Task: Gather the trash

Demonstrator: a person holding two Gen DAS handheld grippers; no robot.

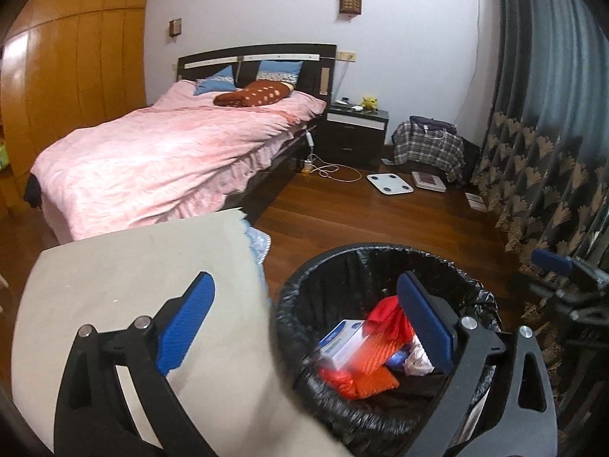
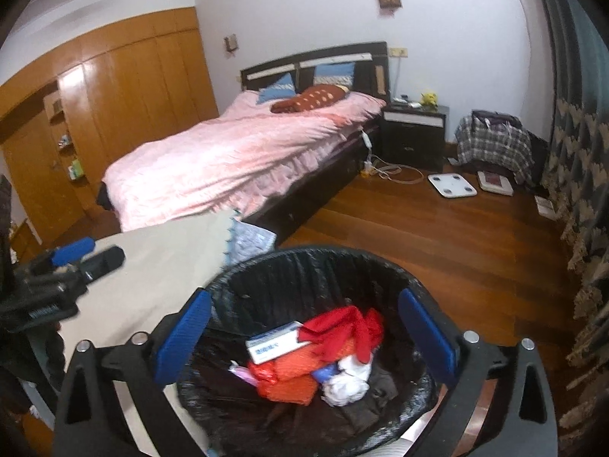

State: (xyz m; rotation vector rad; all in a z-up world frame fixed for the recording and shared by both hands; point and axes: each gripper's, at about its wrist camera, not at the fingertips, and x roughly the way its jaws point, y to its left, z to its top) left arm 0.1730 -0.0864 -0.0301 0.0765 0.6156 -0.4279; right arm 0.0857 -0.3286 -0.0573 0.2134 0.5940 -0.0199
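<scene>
A round bin with a black liner (image 1: 304,285) (image 2: 289,262) stands on the wood floor beside a beige table (image 1: 125,266) (image 2: 163,259). Inside lie a white and blue box (image 1: 342,339) (image 2: 272,342), red wrappers (image 1: 388,312) (image 2: 342,327), orange packets (image 2: 293,373) and crumpled white paper (image 2: 346,381). My left gripper (image 1: 308,323) is open and empty, one finger over the table, the other over the bin. My right gripper (image 2: 304,339) is open and empty above the bin's mouth. The left gripper shows in the right wrist view (image 2: 72,255).
A bed with a pink cover (image 1: 160,156) (image 2: 236,156) stands beyond the table. A dark nightstand (image 1: 354,129), a plaid bag (image 1: 426,144) and a white scale (image 1: 390,182) are at the far wall. Patterned curtains (image 1: 540,152) hang on the right. A wooden wardrobe (image 2: 114,87) is at left.
</scene>
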